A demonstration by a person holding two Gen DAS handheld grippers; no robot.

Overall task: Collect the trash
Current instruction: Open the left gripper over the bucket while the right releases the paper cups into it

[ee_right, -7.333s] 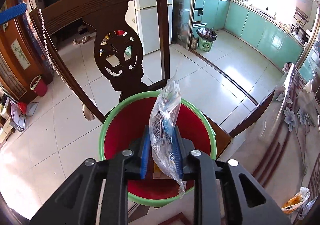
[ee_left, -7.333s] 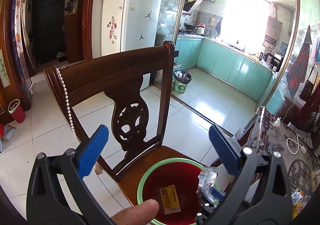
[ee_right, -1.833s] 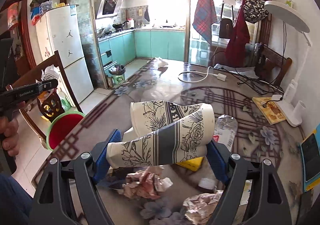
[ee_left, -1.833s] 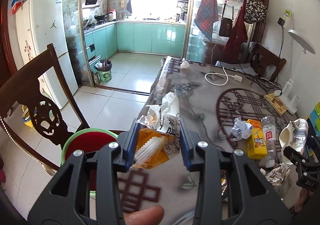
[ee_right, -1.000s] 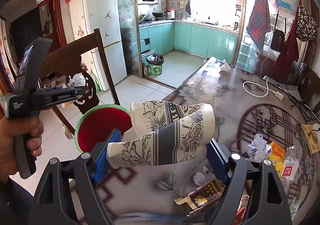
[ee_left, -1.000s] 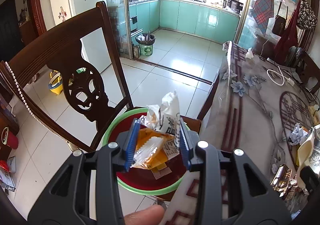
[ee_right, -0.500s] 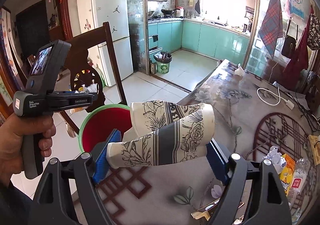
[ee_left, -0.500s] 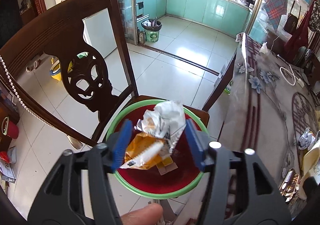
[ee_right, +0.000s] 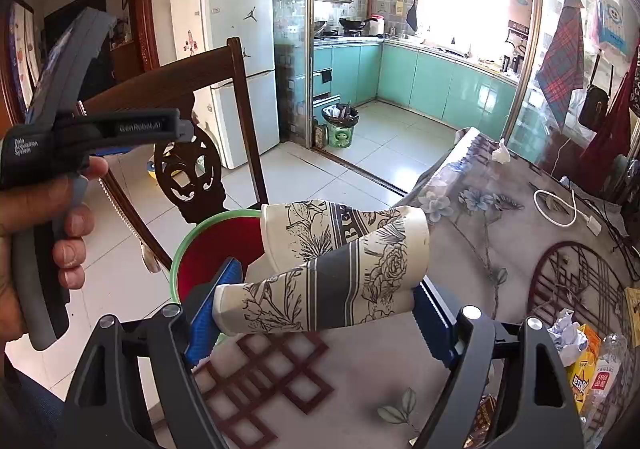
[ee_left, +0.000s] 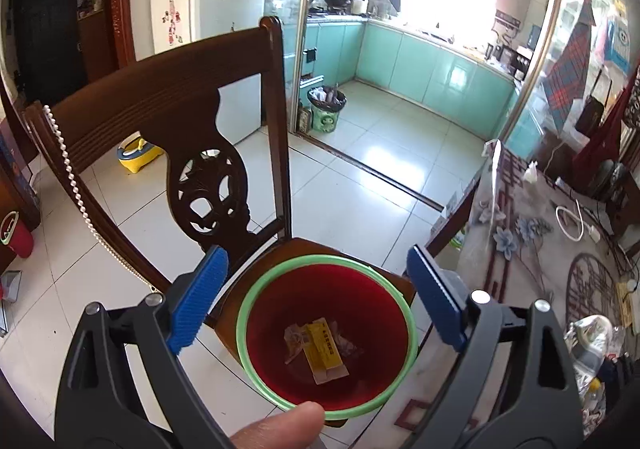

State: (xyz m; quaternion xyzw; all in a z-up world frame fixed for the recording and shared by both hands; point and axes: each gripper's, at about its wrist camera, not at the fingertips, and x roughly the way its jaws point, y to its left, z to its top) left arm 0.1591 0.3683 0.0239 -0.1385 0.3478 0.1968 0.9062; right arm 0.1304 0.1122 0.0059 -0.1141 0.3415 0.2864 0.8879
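A red bucket with a green rim [ee_left: 240, 325] stands on the chair seat, and a yellow wrapper [ee_left: 324, 347] and other scraps lie on its bottom. My left gripper [ee_left: 318, 299] hovers above the bucket, its jaws opening wide with nothing held between the blue pads. My right gripper [ee_right: 320, 323] is shut on two crushed floral paper cups [ee_right: 340, 269], held over the table edge just right of the bucket [ee_right: 216, 245]. In the right wrist view a hand [ee_right: 40, 217] holds the left tool above the bucket.
The dark carved chair back [ee_left: 160, 97] rises behind the bucket. The floral-cloth table [ee_right: 500, 249] at the right bears crumpled paper [ee_right: 566, 329], a yellow packet [ee_right: 584, 373], a plastic bottle [ee_right: 608, 365] and a white cable [ee_right: 556, 209]. A fridge [ee_right: 224, 49] stands behind.
The left jaws spread and the orange-and-white wrapper bundle fell out of them into the bucket. The right gripper carried the cups closer to the bucket.
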